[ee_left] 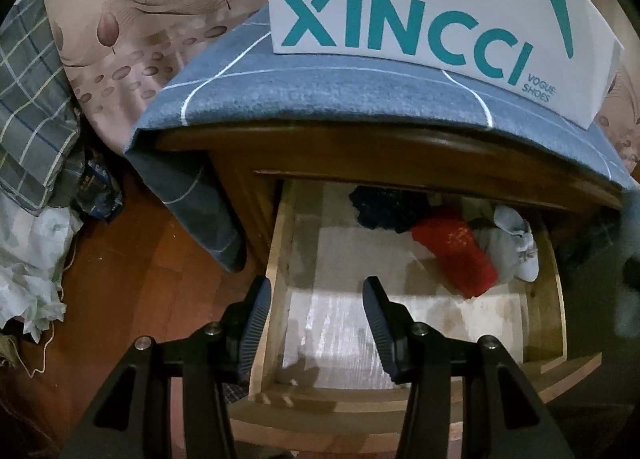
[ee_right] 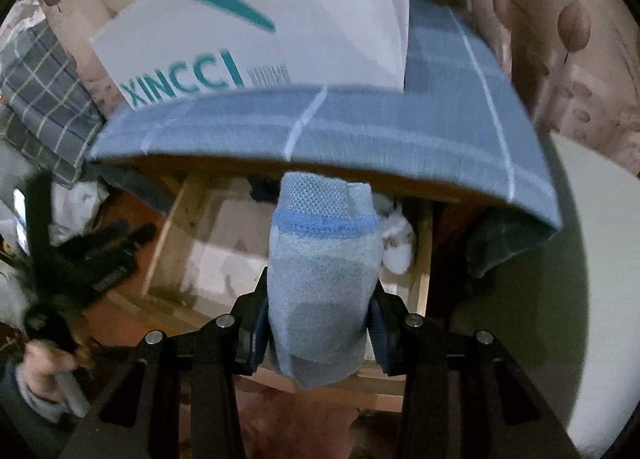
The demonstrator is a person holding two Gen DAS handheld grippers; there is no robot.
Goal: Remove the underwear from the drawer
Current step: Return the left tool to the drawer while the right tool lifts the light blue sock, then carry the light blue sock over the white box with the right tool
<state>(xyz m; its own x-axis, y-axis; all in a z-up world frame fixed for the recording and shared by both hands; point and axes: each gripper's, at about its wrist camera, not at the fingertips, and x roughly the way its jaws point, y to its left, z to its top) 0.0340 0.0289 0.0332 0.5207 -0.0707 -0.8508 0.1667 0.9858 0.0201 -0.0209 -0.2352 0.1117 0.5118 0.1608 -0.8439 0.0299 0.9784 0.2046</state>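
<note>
My right gripper (ee_right: 318, 323) clamps the folded pale-blue mesh underwear (ee_right: 322, 279) above the open wooden drawer (ee_left: 276, 259). My left gripper (ee_left: 316, 323) hangs open and empty. Next, I judge, carry it clear.

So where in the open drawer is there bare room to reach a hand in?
The drawer floor is bare along its left wall and across the front, right under the open left tool. The back right is crowded: dark garment, red garment, white one.
</note>
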